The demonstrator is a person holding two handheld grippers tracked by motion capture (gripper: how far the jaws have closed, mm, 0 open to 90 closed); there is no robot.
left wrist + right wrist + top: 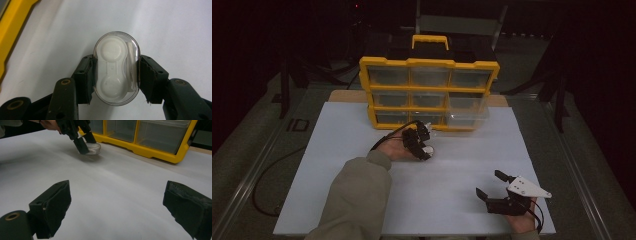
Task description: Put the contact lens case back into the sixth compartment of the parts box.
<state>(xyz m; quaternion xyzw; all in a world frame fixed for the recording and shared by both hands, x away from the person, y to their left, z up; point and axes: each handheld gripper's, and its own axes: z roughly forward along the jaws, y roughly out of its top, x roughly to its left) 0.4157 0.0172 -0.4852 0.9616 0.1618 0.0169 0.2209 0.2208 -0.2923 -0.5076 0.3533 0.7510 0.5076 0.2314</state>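
Note:
A clear oval plastic case (116, 68) with a white contact-lens holder inside lies on the white table sheet. My left gripper (115, 76) is shut on it, one pad pressing each long side. In the high view the left gripper (422, 145) and the case (428, 149) sit just in front of the yellow drawer organizer (429, 92). The right gripper view shows the same case (92, 148) clamped far off at the upper left. My right gripper (490, 185) rests near the front right of the sheet, its jaws wide apart with nothing between them; the right gripper (116, 207) looks over bare sheet.
The yellow organizer with clear drawers (160, 135) stands at the back of the white sheet (362, 140). A black cable (262, 185) trails off the table's left side. Dark floor and stands surround the table.

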